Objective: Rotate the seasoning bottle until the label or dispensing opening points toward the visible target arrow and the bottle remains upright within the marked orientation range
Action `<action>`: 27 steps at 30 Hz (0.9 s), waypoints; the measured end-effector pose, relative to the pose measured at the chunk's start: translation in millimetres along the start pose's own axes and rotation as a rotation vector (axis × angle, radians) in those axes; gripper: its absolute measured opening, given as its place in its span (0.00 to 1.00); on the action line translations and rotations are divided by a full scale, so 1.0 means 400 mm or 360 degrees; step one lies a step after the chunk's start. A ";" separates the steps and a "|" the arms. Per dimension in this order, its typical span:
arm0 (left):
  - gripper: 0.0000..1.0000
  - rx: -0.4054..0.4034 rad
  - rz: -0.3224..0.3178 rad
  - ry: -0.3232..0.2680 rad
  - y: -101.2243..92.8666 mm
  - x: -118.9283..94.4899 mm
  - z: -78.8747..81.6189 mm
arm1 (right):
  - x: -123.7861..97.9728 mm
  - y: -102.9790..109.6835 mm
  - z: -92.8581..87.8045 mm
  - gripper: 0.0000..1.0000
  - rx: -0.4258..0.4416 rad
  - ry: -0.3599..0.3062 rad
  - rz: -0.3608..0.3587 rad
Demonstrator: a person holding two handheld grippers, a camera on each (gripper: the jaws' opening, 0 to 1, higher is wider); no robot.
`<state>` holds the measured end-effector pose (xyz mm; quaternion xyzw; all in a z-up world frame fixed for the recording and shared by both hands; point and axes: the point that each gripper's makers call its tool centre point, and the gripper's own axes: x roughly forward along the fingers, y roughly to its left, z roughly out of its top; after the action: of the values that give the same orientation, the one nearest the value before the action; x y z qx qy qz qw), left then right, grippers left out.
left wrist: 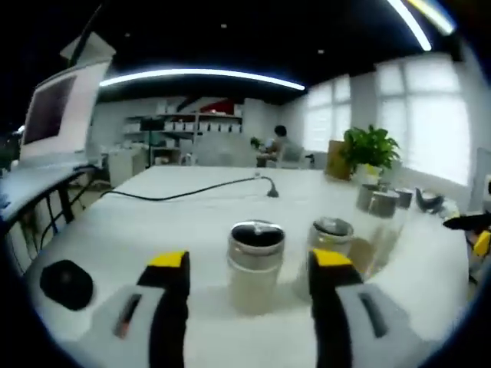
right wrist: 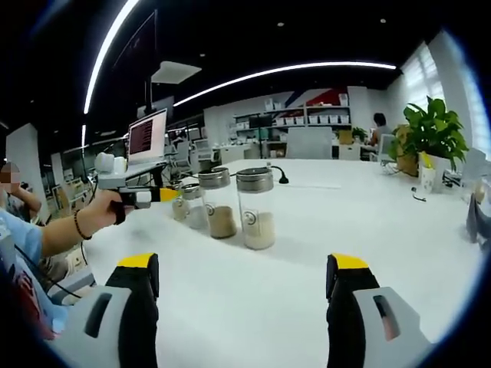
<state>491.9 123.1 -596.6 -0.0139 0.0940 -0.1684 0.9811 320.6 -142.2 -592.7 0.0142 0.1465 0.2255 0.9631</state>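
in the left gripper view our left gripper (left wrist: pixel 251 287) sits low at the bottom centre, jaws wide and holding nothing, with a seasoning bottle (left wrist: pixel 255 264) standing upright between and just beyond the yellow tips. we judge the jaws are lined up this way so they can close on its body and turn it. a second bottle (left wrist: pixel 331 244) stands just to its right, close behind the right jaw tip, and 2 more jars (left wrist: pixel 377 205) sit further back at centre right. no target arrow can be made out from here.

in the right gripper view our right gripper (right wrist: pixel 243 280) hangs at the bottom, jaws wide and empty, well back from the bottles. there the tall bottle with pale contents (right wrist: pixel 256 208) stands at centre, a browner one (right wrist: pixel 217 202) touching or almost touching its left side, and a smaller jar (right wrist: pixel 191 204) behind. the left gripper comes in from the left of that frame, held by a hand (right wrist: pixel 101 212), its yellow tip close to the smaller jar.

the white tabletop (right wrist: pixel 322 230) gives wide open room in front and to the right of the cluster. the tight spot is between neighbouring bottles, where a closing jaw could nudge one. a black cable (left wrist: pixel 184 192) and a potted plant (left wrist: pixel 370 149) lie well back.
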 end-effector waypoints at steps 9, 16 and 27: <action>0.56 0.0026 -0.0003 0.0003 -0.031 0.020 -0.001 | -0.011 -0.016 0.005 0.93 0.0010 -0.0013 -0.0028; 0.53 0.0119 0.0034 0.0008 -0.019 0.038 -0.009 | -0.009 -0.013 0.001 0.93 0.0021 -0.0002 -0.0020; 0.35 0.0179 -0.0056 0.0001 0.011 0.056 -0.032 | -0.010 -0.016 -0.001 0.93 0.0034 0.0002 -0.0030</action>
<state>511.5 119.7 -613.5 0.0397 0.0844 -0.1906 0.9772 319.9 -149.8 -592.7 0.0229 0.1496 0.2149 0.9648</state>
